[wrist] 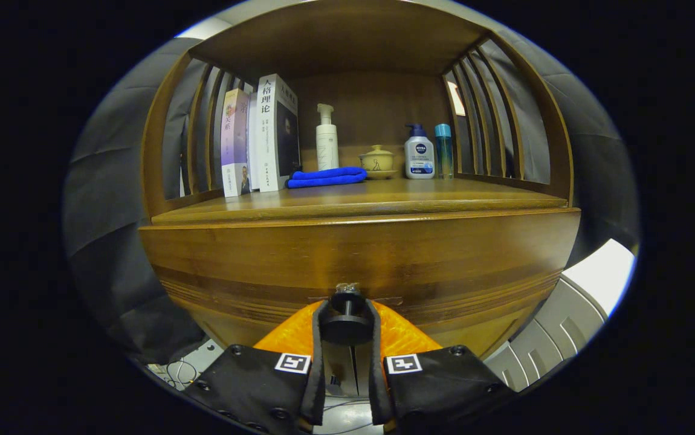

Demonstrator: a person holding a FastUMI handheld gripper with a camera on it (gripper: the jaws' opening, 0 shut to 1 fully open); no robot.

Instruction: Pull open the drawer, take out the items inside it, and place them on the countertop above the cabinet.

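The drawer knob sits low at centre frame, on the drawer front under the tabletop. My claw is clenched on the knob, both fingers pressing it. I judge a straight, level pull best, grip kept firm.

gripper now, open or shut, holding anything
Gripper: closed around the black drawer knob, a finger on each side of it; the drawer front looks unopened.
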